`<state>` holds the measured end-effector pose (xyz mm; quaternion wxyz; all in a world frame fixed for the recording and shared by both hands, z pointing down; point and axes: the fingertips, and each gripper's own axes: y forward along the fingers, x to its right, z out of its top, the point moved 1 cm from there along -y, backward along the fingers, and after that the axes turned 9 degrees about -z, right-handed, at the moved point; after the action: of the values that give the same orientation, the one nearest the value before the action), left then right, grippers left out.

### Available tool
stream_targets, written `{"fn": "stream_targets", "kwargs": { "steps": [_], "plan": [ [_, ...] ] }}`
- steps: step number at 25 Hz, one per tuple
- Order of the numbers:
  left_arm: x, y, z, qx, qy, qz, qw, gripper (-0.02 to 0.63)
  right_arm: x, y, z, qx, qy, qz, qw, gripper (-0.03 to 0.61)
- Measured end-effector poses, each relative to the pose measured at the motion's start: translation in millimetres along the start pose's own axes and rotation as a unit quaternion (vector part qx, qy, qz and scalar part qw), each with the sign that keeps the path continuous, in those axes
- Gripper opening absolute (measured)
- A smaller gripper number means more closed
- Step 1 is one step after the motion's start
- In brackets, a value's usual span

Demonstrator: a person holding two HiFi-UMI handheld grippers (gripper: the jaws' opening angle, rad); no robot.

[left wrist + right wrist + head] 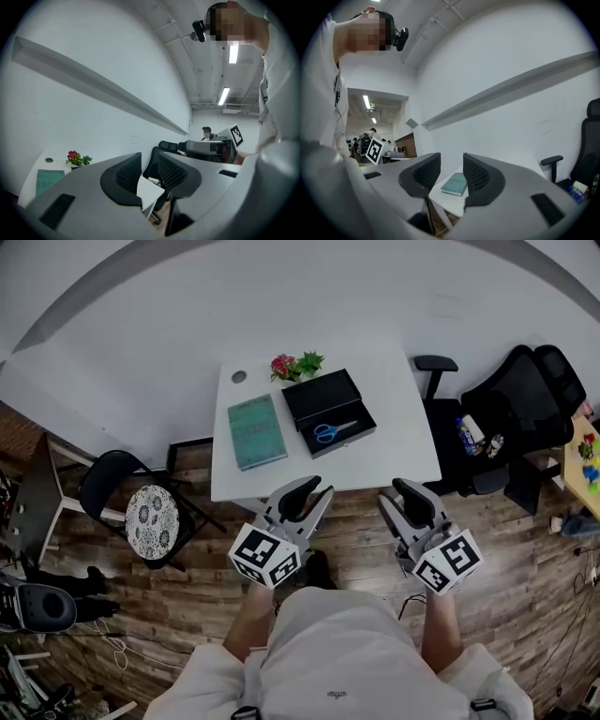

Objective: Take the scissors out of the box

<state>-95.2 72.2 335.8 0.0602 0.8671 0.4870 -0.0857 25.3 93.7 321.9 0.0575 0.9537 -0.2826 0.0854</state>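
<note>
Grey jaws first: left gripper (314, 491) and right gripper (398, 495) both spread wide, nothing between them, short of the white table's (394, 442) near edge. Blue-handled scissors (334, 431) lie in the open black box (309, 399), mid-table, beside the green book (256, 431). Risk, I'd say: a clumsy pinch shoves the box or snags its lid. Clear approach ahead; office chair (525, 409) crowds the right.

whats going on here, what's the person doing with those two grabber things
A person stands short of a white table, holding a tool in each hand. The left tool and right tool are both open and empty. The blue-handled scissors lie in the open black box on the table, untouched, beside a teal book.
</note>
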Motion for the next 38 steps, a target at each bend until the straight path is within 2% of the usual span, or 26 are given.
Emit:
{"fn": "stream_targets", "kwargs": {
  "steps": [12, 22, 31, 38],
  "plan": [
    [-70.6, 4.9, -2.4, -0.005, -0.015, -0.021, 0.9997, 0.118, 1.1, 69.9, -5.1, -0.012, 0.011, -0.017, 1.000, 0.175],
    [-92.6, 20.9, -24.6, -0.034, -0.042, -0.033, 0.9980, 0.118, 14.2, 85.9, -18.5, -0.032, 0.031, -0.025, 0.999, 0.176],
    [-113.5, 55.4, -30.8, -0.054, -0.043, 0.003, 0.9976, 0.118, 58.7, 110.2, -16.8, -0.046, 0.031, 0.010, 0.998, 0.179],
    [-137.9, 88.5, -28.7, -0.095, -0.015, 0.046, 0.9943, 0.118, 94.4, 146.3, -6.1, -0.049, 0.028, 0.061, 0.997, 0.178]
  ]
}}
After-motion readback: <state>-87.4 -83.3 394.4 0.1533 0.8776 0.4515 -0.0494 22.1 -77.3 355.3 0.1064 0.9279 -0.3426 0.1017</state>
